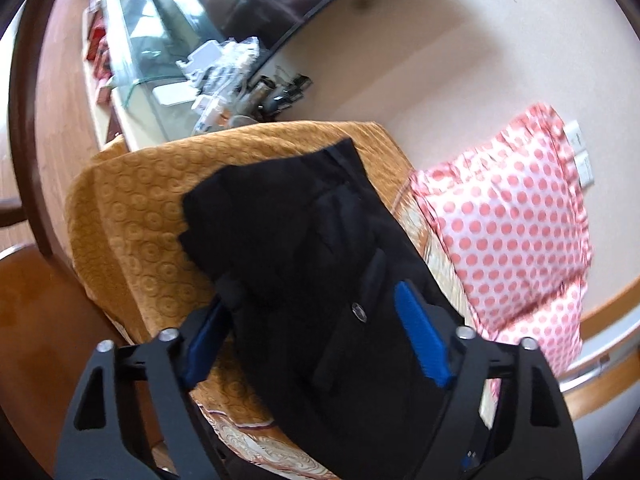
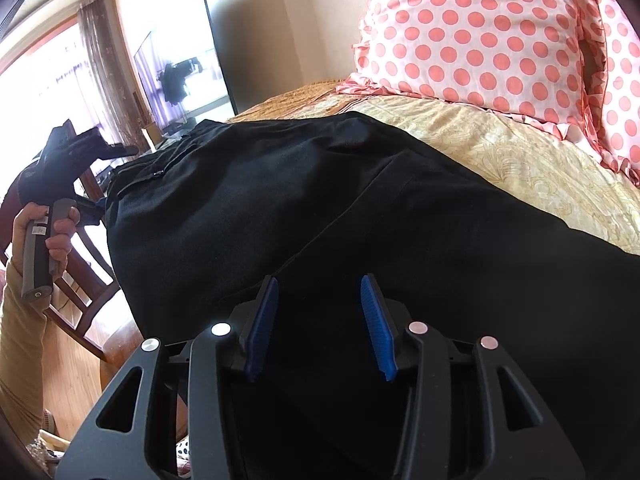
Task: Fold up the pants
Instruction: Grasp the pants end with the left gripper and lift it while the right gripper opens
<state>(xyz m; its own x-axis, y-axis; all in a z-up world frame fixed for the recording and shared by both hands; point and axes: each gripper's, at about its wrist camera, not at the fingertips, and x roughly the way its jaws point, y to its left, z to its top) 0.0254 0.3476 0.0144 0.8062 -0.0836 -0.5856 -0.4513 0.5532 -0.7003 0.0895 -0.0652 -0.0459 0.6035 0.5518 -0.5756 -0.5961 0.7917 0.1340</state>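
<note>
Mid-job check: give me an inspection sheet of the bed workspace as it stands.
Surface: bed with an orange patterned cover and a cream sheet.
Job's things: black pants spread across the bed, partly doubled over at the far end in the left wrist view.
Clutter: polka-dot pillow beside the pants.
Grippers: left tool open, fingers either side of the pants; right tool open over the fabric, gripping nothing.
Cables: nothing seen.
Surroundings: TV screen, cluttered glass-topped desk, curtained window, wooden chair.
</note>
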